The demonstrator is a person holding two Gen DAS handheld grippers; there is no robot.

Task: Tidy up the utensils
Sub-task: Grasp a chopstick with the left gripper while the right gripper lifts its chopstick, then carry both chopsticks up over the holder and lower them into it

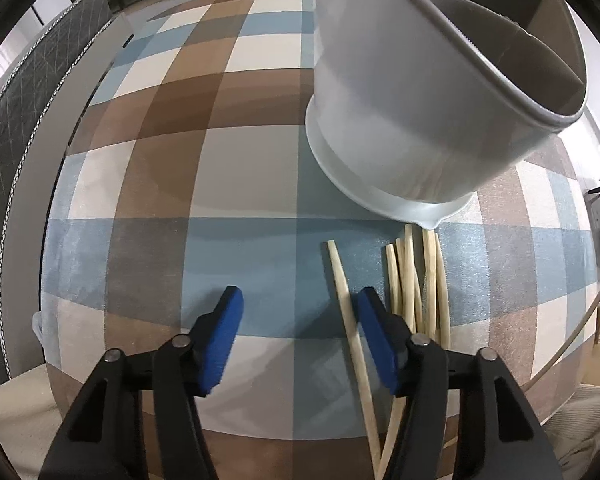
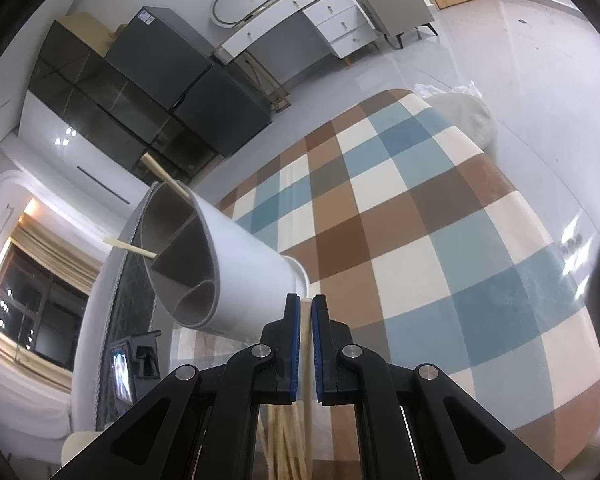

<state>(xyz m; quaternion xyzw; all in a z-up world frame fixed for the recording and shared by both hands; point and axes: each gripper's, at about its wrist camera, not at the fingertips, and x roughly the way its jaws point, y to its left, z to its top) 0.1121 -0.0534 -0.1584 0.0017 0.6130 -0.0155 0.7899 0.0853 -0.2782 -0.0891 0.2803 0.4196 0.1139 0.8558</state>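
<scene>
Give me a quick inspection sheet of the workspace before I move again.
Surface: checked tablecloth in brown, blue and cream.
Job's things: white divided utensil holder standing on the cloth; two chopsticks already in it; loose chopsticks lying beside its base.
Clutter: nothing seen.
Grippers: left gripper open over one stray chopstick; right gripper shut on a single chopstick.
Cables: one pale cable at the table's right edge.
Surroundings: dark cabinets, white desk, tiled floor.
</scene>
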